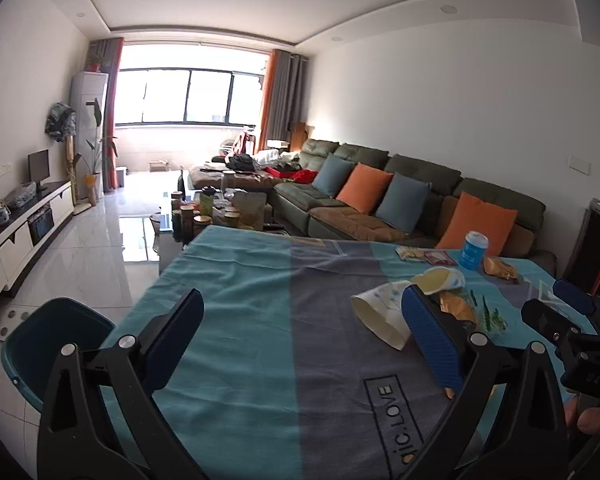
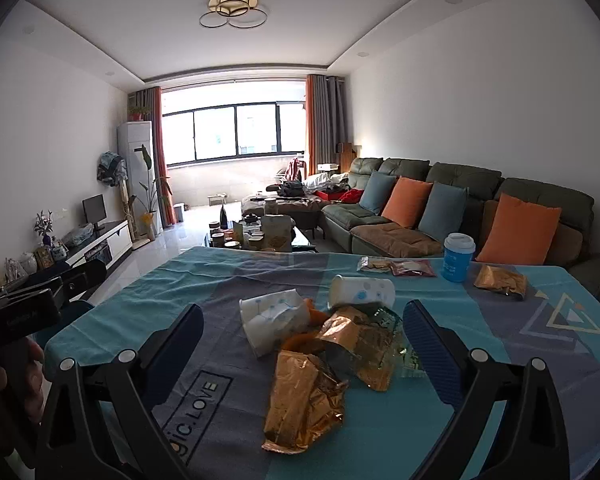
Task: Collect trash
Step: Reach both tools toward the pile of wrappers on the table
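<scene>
Trash lies on a table with a teal and grey cloth [image 2: 188,280]. Two crushed white paper cups [image 2: 274,322] [image 2: 362,292] lie on their sides. Gold foil wrappers [image 2: 304,396] [image 2: 360,344] lie in front of them, between the fingers of my open, empty right gripper [image 2: 304,344]. Another gold wrapper [image 2: 500,282], flat snack packets [image 2: 396,267] and an upright blue cup with a white lid [image 2: 458,258] sit at the far right. My left gripper [image 1: 300,332] is open and empty over bare cloth, left of a crushed cup [image 1: 380,316]. A dark teal bin [image 1: 48,344] stands off the table's left side.
A green sofa [image 2: 460,208] with orange and blue cushions runs along the right wall. A coffee table [image 2: 256,236] crowded with jars stands beyond the table. A TV cabinet [image 1: 20,232] lines the left wall. The right gripper's body [image 1: 572,332] shows at the left wrist view's right edge.
</scene>
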